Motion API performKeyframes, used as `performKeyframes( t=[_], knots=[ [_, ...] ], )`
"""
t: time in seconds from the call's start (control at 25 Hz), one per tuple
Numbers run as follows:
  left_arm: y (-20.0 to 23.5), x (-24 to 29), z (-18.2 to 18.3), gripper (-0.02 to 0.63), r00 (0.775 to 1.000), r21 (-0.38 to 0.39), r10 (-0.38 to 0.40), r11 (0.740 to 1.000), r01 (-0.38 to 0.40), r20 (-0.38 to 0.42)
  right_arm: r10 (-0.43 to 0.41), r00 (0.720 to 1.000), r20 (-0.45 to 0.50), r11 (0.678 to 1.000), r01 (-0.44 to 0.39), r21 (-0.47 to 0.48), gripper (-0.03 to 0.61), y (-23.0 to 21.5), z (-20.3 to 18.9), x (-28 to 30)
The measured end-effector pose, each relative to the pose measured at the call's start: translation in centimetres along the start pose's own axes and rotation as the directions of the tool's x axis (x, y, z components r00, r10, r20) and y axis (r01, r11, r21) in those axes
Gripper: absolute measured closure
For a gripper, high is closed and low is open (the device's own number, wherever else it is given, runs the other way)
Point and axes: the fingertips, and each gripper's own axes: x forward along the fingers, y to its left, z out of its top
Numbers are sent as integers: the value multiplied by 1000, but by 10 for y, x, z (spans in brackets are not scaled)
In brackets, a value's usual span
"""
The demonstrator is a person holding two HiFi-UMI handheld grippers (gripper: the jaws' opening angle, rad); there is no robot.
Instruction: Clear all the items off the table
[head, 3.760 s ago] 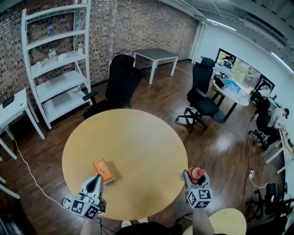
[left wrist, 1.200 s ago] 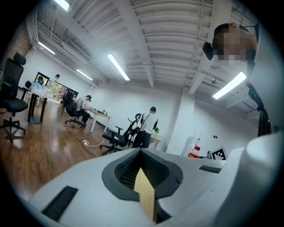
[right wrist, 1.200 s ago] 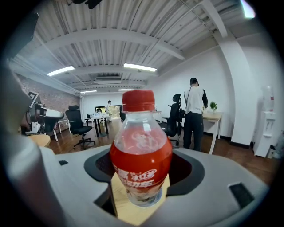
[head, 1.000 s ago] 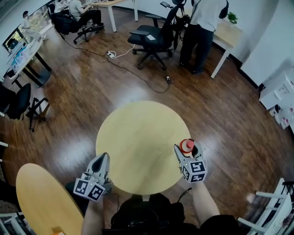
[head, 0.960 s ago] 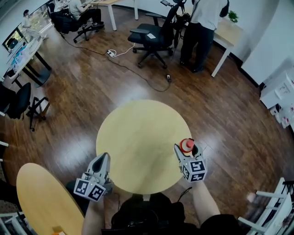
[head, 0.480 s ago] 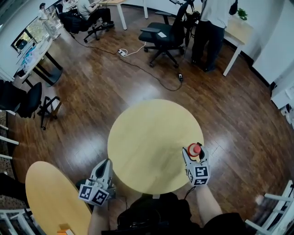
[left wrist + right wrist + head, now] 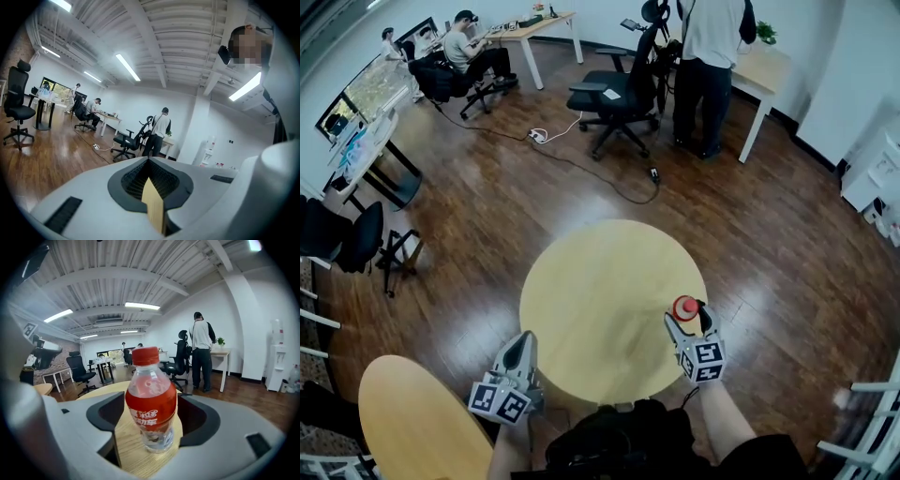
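On the table (image 7: 581,281), near its right edge, the bottle (image 7: 685,307) stands between the right gripper's (image 7: 688,318) jaws, which have just been opening and sit clear of it, so a skewed withdrawal could topple it; the left gripper (image 7: 523,341), clenched empty, hovers at the near edge.

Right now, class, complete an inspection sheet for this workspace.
Surface: round wooden table, holding one bottle only.
Job's things: red-capped bottle, upright near the table's right edge.
Clutter: nothing seen.
Grippers: right gripper straddles the bottle, jaws just opening, pads clear; left gripper shut, empty.
Cables: power strip and cable on the floor beyond the table.
Surroundings: office chair, standing person, second round table.
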Motion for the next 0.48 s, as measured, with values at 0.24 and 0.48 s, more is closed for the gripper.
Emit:
performKeyframes(
  t=[0.24, 0.48],
  knots=[
    [-11, 9, 7, 623, 998, 14, -66, 998, 65, 26, -2, 997, 80, 1000, 3, -6, 215, 3, 30, -26],
    [-20, 22, 14, 623, 988, 28, -140, 990, 139, 62, -33, 980, 197, 999, 38, -20, 221, -7, 83, -62]
  ],
)
